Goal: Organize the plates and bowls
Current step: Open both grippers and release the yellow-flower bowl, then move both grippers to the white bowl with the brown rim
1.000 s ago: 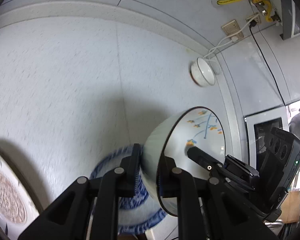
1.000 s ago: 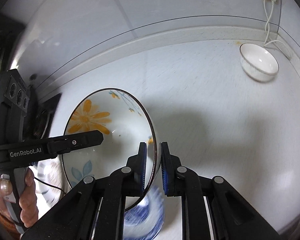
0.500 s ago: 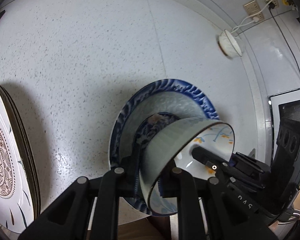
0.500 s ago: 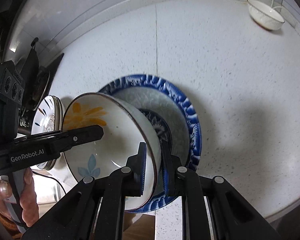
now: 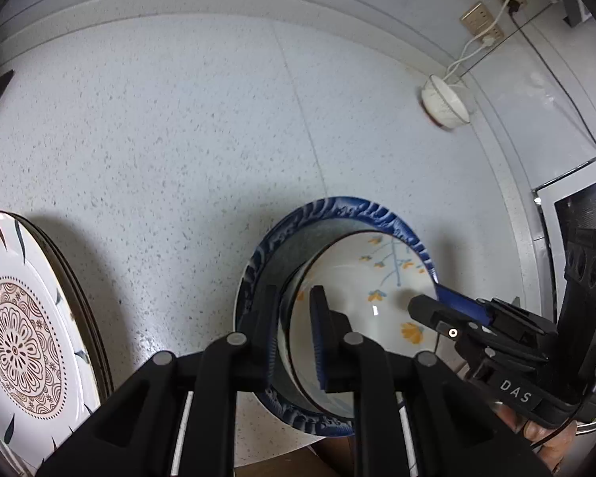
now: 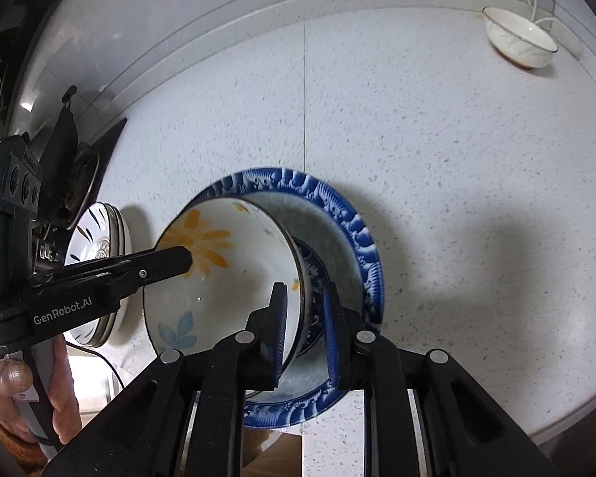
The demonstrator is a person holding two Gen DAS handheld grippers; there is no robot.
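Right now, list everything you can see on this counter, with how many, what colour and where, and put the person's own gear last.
Flowered bowl: one, white with orange flowers and a blue leaf, sitting in the blue plate.
Blue plate: one, blue patterned rim, near the counter's front edge.
Patterned plates: a small stack, white with brown mandala, left of the blue plate.
Small bowl: one, white with a dark rim line, far right by the wall.
Counter: one, speckled white.
Wall sockets: beige, on the wall, a white cable plugged in.
Left gripper: black, jaws just opening, astride the bowl's rim.
Right gripper: black, jaws just opening, astride the opposite rim.
Hand: one, holding the left gripper's handle.
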